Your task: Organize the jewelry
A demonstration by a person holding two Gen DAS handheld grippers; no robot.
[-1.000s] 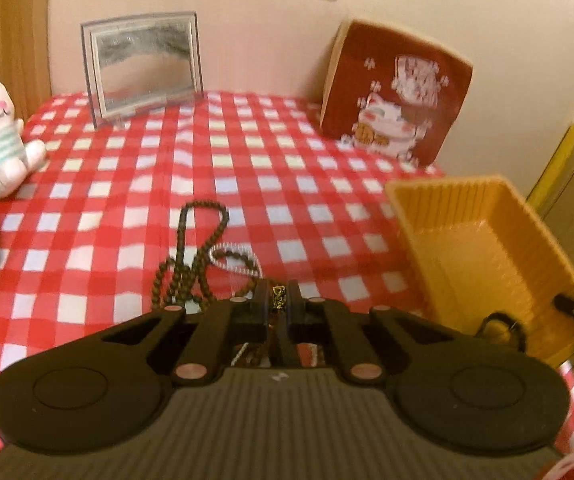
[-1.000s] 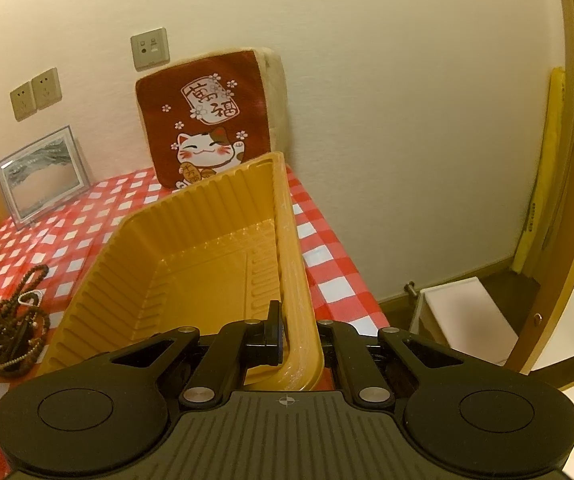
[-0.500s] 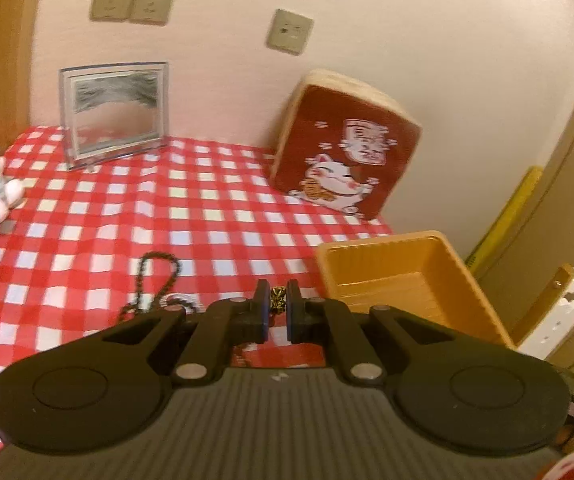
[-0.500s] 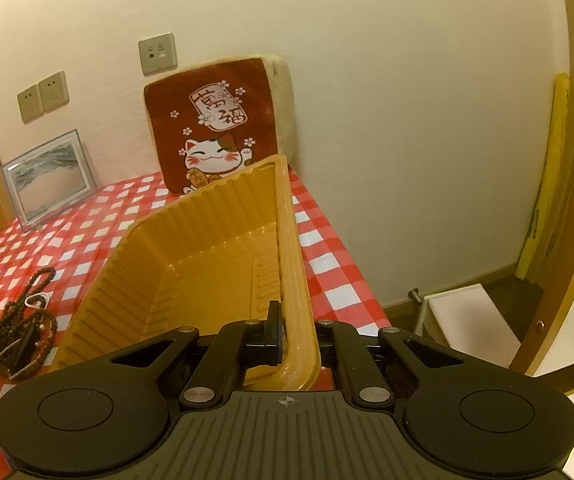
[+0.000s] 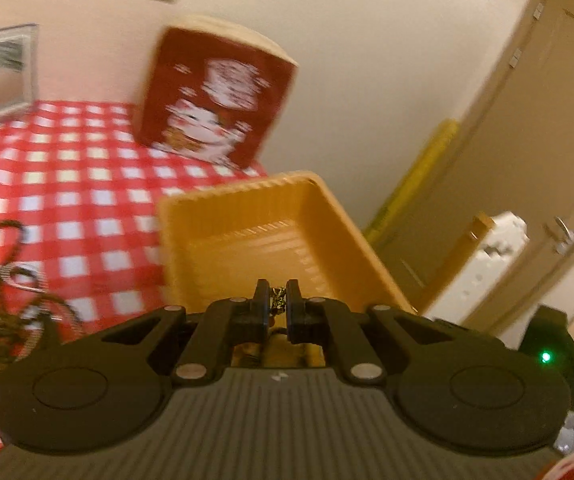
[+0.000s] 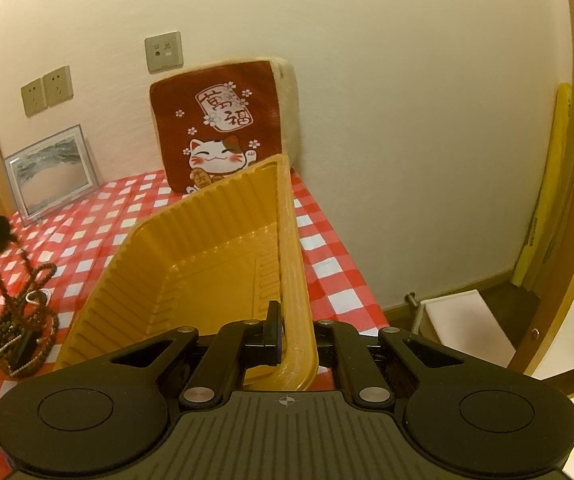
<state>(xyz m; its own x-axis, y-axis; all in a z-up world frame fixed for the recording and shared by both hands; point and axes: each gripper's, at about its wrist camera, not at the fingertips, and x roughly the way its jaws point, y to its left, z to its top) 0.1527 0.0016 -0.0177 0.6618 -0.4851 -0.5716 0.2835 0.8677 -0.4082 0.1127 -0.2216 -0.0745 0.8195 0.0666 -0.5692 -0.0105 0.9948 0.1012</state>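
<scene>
The left gripper (image 5: 277,304) is closed on a small gold piece of jewelry (image 5: 277,303). The little piece sits pinched between the two black fingers (image 5: 261,300). It is held up in the air, in front of the yellow tray (image 5: 247,236).

The right gripper (image 6: 287,324) is clamped on the rim of the yellow tray (image 6: 191,264). One finger is inside the tray and the other is outside, with the near wall squeezed between them. The tray is tipped up on the right gripper's side. Nothing can be seen lying in the tray.

The tray is on a desk with a red and white checked cloth (image 6: 327,272). To the left of the tray, on the cloth, lies a heap of dark bead necklaces (image 6: 23,336) with a silvery ring (image 5: 21,278) among them. One strand of beads goes up from the heap to a black thing at the left edge of the right camera's view.

A red cushion with a white cat (image 6: 223,128) leans on the wall behind the tray. A picture frame (image 6: 49,170) stands further left by the wall. The left camera's view is blurry.
</scene>
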